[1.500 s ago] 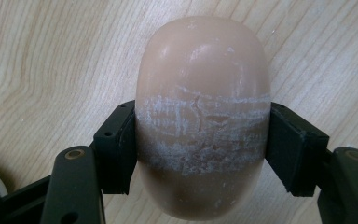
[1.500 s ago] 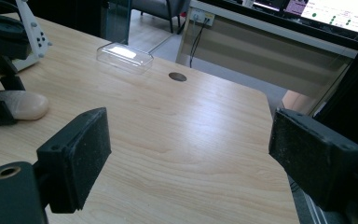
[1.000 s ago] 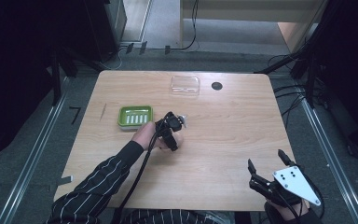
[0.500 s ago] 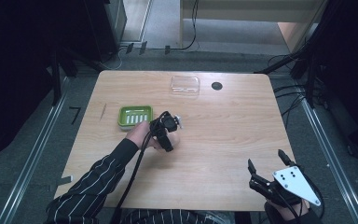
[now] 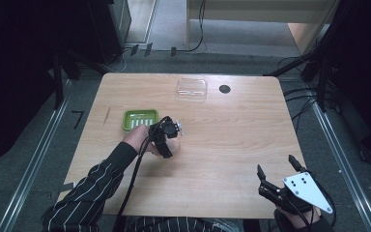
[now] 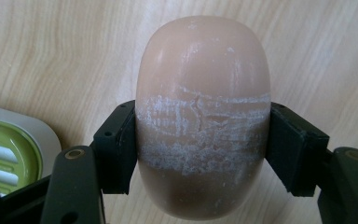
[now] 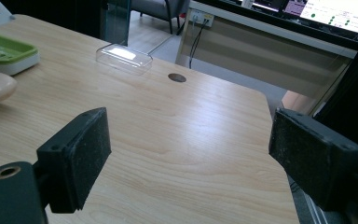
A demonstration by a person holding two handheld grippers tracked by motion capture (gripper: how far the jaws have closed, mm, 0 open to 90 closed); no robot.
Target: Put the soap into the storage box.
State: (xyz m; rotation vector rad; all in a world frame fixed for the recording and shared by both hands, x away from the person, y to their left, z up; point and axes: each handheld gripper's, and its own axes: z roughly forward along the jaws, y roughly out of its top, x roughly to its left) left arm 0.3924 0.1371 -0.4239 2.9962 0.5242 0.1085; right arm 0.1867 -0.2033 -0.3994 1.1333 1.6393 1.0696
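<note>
— What are you seeing of the room from where you're standing?

— A pale wooden table (image 5: 232, 145) with rounded corners is sitting on grey carpet, with dark stands and cables crowding round its far corners. A clear plastic lid (image 5: 192, 89) is lying near the far edge, just beside a small round black hole (image 5: 224, 89) in the wood. A green ridged soap dish on a white base (image 5: 140, 119) is sitting toward the left edge, about halfway back.

— And the hands?

— The left gripper (image 6: 200, 154) is clamping its black pads against both sides of a smooth, peach-coloured oval bar of soap (image 6: 203, 116) with white scuff marks across its middle. In the high view that gripper (image 5: 166, 133) is hanging just right of the soap dish, the striped sleeve (image 5: 96, 188) reaching in from the near edge. The soap is hovering over bare wood, with the dish's corner (image 6: 9, 149) close at its side.

— The other one?

— The right gripper (image 5: 278, 181) is resting at the near right corner, its jaws gaping wide with nothing between them; its pads (image 7: 77, 158) are framing bare tabletop.

— Anything changing?

— The left hand is edging closer to the soap dish than a second ago, still gripping the soap. The right gripper is staying put, and the lid and dish are lying where they were.
</note>
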